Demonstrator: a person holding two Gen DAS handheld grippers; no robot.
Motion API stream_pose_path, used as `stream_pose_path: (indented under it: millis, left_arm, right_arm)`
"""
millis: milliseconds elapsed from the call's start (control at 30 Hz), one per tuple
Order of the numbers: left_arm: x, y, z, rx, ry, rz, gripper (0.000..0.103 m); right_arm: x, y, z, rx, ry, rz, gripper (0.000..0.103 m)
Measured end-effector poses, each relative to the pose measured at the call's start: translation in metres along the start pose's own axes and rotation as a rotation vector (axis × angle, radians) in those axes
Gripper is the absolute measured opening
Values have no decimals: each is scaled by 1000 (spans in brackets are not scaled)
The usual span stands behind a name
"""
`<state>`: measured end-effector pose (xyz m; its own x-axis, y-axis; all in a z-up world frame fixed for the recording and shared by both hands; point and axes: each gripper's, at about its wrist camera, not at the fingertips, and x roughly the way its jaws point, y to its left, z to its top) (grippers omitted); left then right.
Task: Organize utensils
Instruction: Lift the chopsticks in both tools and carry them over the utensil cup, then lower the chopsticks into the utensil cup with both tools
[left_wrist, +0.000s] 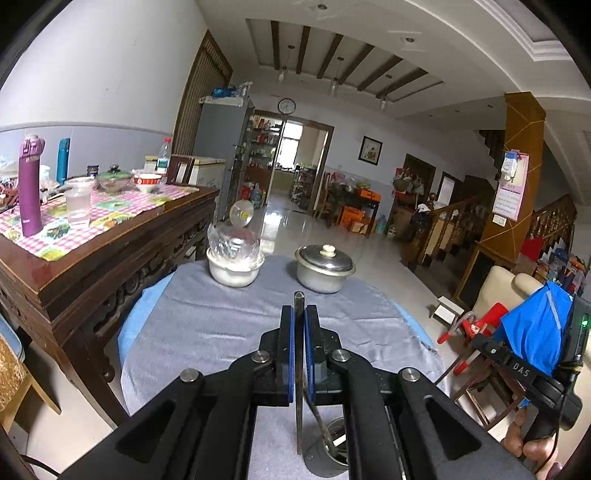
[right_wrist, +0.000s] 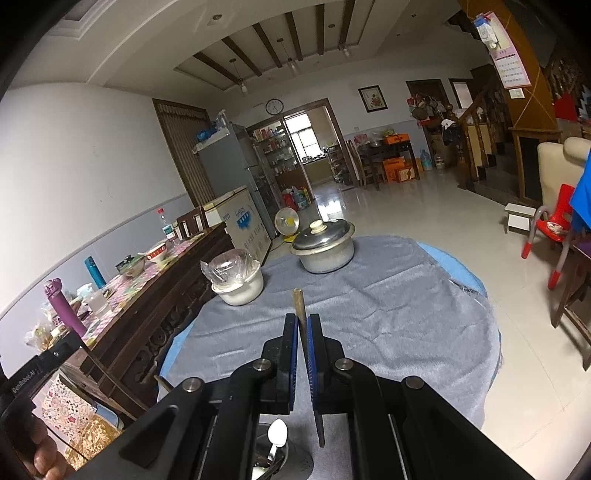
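My left gripper (left_wrist: 299, 314) is shut on a thin metal chopstick (left_wrist: 298, 387), held upright between the blue pads above a metal utensil holder (left_wrist: 327, 448) with utensils in it. My right gripper (right_wrist: 303, 321) is shut on a brownish chopstick (right_wrist: 300, 306) that runs down past the pads toward the round grey-clothed table (right_wrist: 388, 314). In the right wrist view the metal utensil holder (right_wrist: 275, 458) sits below the gripper with a white spoon (right_wrist: 277, 432) standing in it. The right gripper's body (left_wrist: 532, 369) shows at the right edge of the left wrist view.
A lidded metal pot (left_wrist: 324, 267) and a white pot covered with clear plastic (left_wrist: 234, 258) stand at the table's far side. A dark wooden sideboard (left_wrist: 92, 258) with bottles, cups and bowls stands left. A red child's chair (right_wrist: 554, 225) stands right.
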<state>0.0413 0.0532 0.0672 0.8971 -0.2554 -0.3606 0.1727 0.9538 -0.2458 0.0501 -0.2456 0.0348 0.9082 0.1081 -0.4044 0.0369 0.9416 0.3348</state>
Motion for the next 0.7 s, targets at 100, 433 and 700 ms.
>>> stream_pose_path:
  millis: [100, 433, 700]
  left_arm:
    - [-8, -5, 5, 8, -19, -2, 5]
    - [-28, -11, 18, 10, -67, -30, 5]
    - [-32, -19, 22, 8, -81, -51, 5]
  right_arm:
    - [-4, 4, 2, -2, -11, 6, 6]
    - [-25, 23, 13, -22, -60, 19, 6]
    - [-39, 40, 24, -43, -98, 38, 6]
